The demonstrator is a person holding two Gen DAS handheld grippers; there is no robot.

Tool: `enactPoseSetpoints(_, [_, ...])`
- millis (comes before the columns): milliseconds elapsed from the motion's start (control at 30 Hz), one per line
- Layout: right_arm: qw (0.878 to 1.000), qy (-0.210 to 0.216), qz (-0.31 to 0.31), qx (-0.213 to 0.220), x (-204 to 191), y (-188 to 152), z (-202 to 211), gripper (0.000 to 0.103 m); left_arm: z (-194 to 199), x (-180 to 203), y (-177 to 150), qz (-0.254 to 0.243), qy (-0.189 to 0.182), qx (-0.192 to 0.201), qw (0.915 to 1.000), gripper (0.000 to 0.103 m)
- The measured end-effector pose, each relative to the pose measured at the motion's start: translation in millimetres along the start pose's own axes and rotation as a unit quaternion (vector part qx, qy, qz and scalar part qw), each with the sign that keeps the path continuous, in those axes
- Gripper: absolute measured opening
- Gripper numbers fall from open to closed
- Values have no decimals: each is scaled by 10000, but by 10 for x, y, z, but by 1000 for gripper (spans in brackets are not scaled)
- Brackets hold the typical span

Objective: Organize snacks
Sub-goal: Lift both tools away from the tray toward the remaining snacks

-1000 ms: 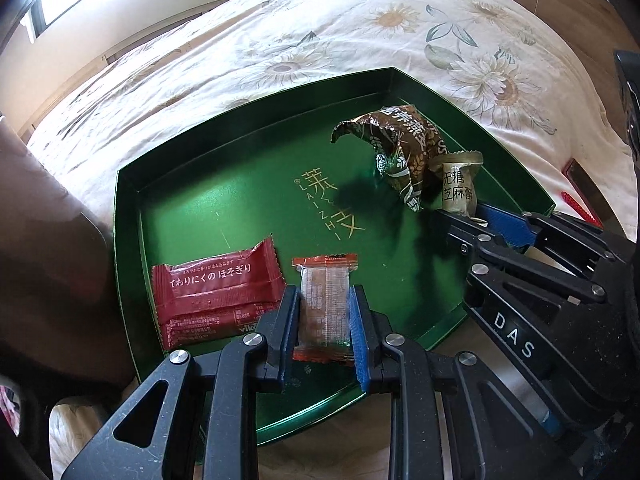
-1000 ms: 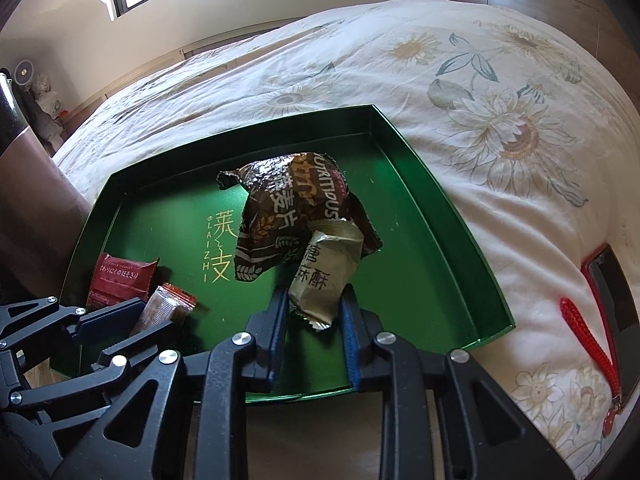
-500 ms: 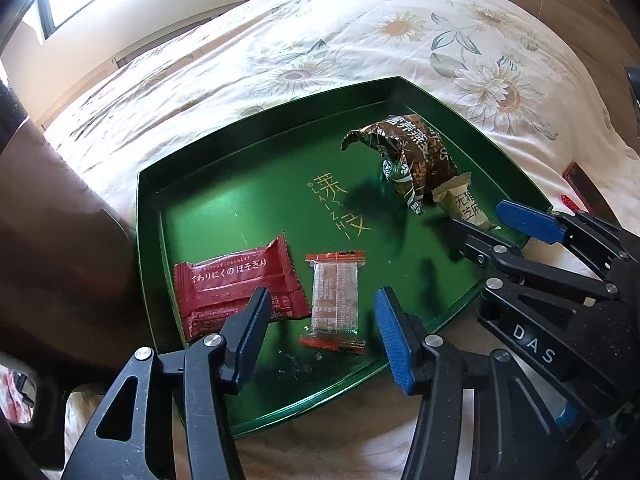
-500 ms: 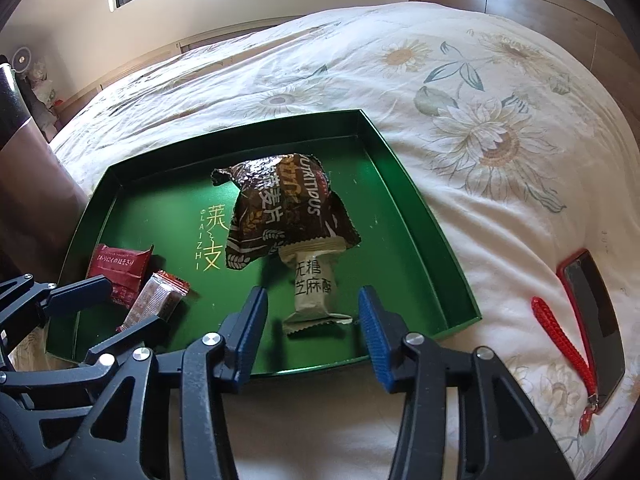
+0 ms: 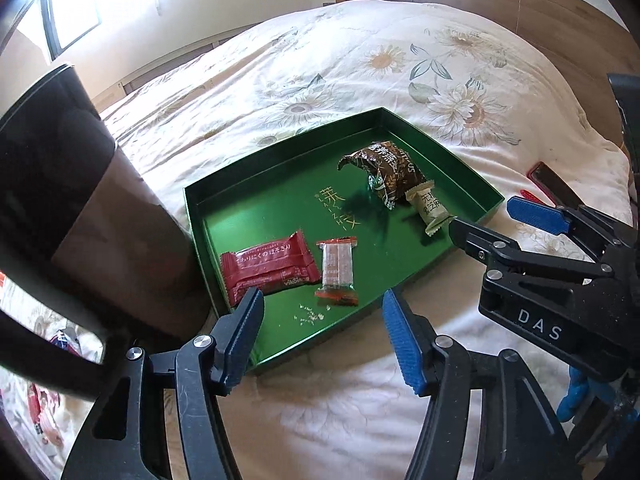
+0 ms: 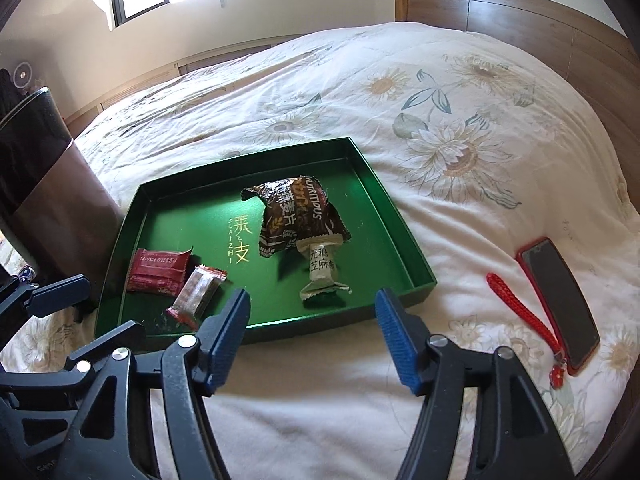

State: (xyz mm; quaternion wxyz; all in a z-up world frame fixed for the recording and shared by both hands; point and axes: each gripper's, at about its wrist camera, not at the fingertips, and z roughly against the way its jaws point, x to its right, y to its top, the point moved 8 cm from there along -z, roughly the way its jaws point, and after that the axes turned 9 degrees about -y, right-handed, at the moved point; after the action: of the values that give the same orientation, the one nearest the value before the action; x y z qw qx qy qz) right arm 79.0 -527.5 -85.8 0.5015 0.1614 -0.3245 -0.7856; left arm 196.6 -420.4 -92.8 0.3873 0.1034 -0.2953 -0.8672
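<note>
A green tray (image 5: pixel 260 168) (image 6: pixel 400 236) lies on the bed with several snacks in it. A red packet (image 5: pixel 268 270) (image 6: pixel 158 270) and a small clear-wrapped bar (image 5: pixel 338 270) (image 6: pixel 196 292) lie at its near left. A brown bag (image 5: pixel 386 172) (image 6: pixel 298 214) and a beige sesame-cake packet (image 5: pixel 428 210) (image 6: pixel 322 270) lie at its right. My left gripper (image 5: pixel 322 342) is open and empty, just short of the tray's near edge. My right gripper (image 6: pixel 312 336) is open and empty, also short of the near edge; it shows in the left wrist view (image 5: pixel 496 216) too.
A phone in a red case (image 6: pixel 558 300) with a red strap (image 6: pixel 516 306) lies on the floral quilt to the tray's right. A tall dark bin (image 5: pixel 72 208) (image 6: pixel 44 196) stands against the tray's left side. A wooden headboard (image 6: pixel 520 16) is behind.
Both grippers opened, letting go of the clear-wrapped bar and the beige packet in the tray, then drew back and up off the tray.
</note>
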Motion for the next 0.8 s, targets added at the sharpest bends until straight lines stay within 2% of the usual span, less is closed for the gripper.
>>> enactPoseSetpoints(367, [9997, 171, -82, 157, -181, -265, 723, 103, 748, -129, -447, 42, 141, 231, 9996, 60])
enactPoseSetpoints(800, [9985, 443, 217, 249, -804, -581, 1390, 103, 1424, -743, -1017, 573, 526, 391, 9962, 60])
